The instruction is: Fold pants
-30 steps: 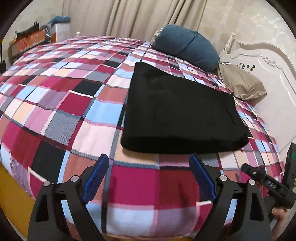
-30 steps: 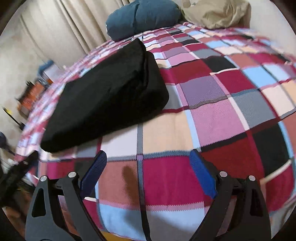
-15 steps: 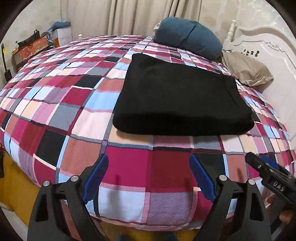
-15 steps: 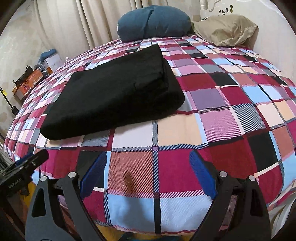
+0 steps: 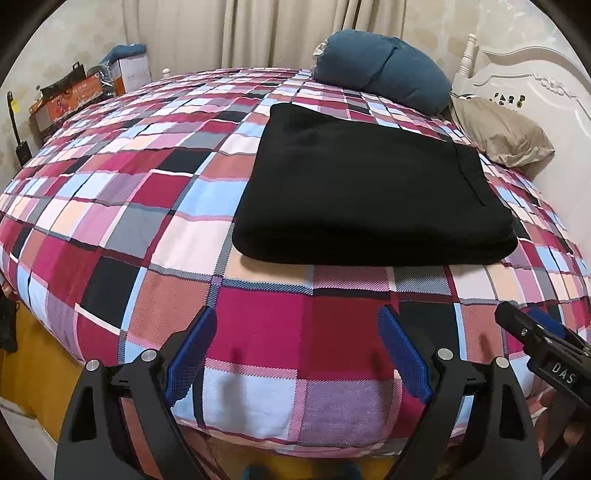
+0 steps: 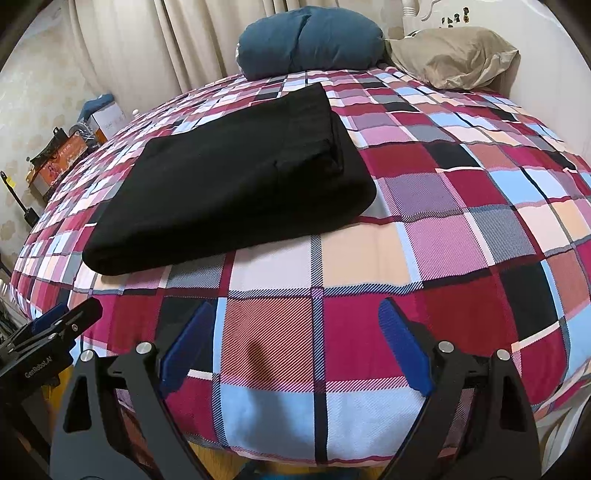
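Left wrist view: the left gripper [image 5: 297, 350] fills the bottom of the frame, its blue-padded jaws standing wide apart with nothing between them, only the near edge of the checked bedspread [image 5: 122, 229] showing in the gap. At the lower right edge the tip of the right gripper [image 5: 532, 332] pokes in beside it. Beyond the jaws, right of centre, the black pants [image 5: 365, 195] lie as a flat folded rectangle on the bedspread, apart from both grippers. Farther up sit a blue pillow [image 5: 384, 70] and a tan pillow [image 5: 502, 133] against the white headboard [image 5: 524, 81], with curtains [image 5: 258, 33] behind and boxes [image 5: 70, 99] at the upper left. From the right wrist view, the right gripper [image 6: 295, 350] likewise holds its jaws spread and empty over the bed's near edge, the left gripper [image 6: 62, 325] showing at the lower left. The pants [image 6: 236, 181] lie up and left of centre, the blue pillow [image 6: 310, 40] and tan pillow [image 6: 454, 55] along the top.
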A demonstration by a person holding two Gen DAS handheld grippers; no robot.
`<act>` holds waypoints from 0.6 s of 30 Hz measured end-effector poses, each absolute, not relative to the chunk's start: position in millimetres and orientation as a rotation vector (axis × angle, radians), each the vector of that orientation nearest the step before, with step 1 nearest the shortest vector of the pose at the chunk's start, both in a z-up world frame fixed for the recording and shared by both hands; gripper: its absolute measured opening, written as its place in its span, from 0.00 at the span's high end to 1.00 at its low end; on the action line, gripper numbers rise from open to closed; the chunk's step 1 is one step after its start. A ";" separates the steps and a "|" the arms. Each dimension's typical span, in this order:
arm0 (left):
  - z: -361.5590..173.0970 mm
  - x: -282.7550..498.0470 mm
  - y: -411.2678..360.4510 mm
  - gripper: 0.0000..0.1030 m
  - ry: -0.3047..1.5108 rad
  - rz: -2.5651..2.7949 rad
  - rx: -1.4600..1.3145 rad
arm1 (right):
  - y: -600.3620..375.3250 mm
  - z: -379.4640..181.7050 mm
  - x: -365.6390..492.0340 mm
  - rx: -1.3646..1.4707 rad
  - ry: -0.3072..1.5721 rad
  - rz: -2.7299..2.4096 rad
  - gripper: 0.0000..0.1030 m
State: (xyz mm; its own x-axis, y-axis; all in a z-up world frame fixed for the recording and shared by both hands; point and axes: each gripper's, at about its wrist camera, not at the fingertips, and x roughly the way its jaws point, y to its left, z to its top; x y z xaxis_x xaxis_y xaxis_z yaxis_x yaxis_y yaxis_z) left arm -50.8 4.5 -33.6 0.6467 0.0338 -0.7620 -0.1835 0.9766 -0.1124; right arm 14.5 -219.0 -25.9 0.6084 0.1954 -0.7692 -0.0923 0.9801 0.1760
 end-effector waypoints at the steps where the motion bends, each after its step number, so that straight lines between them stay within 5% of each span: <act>1: -33.7 -50.8 4.5 0.15 0.861 0.125 -0.186 | -219.0 -25.9 14.5 0.123 0.902 0.167 0.12; 18: -33.2 -53.2 6.4 0.15 0.867 0.138 -0.183 | -213.0 -25.9 14.0 0.107 0.917 0.171 0.12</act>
State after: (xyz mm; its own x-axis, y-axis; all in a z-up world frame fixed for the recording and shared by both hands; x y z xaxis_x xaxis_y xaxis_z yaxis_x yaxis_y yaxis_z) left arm -53.2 6.4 -33.2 0.6395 0.0457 -0.7674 -0.1941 0.9755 -0.1037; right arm 14.0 -213.0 -25.9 0.5961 0.1922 -0.7796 -0.1009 0.9812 0.1648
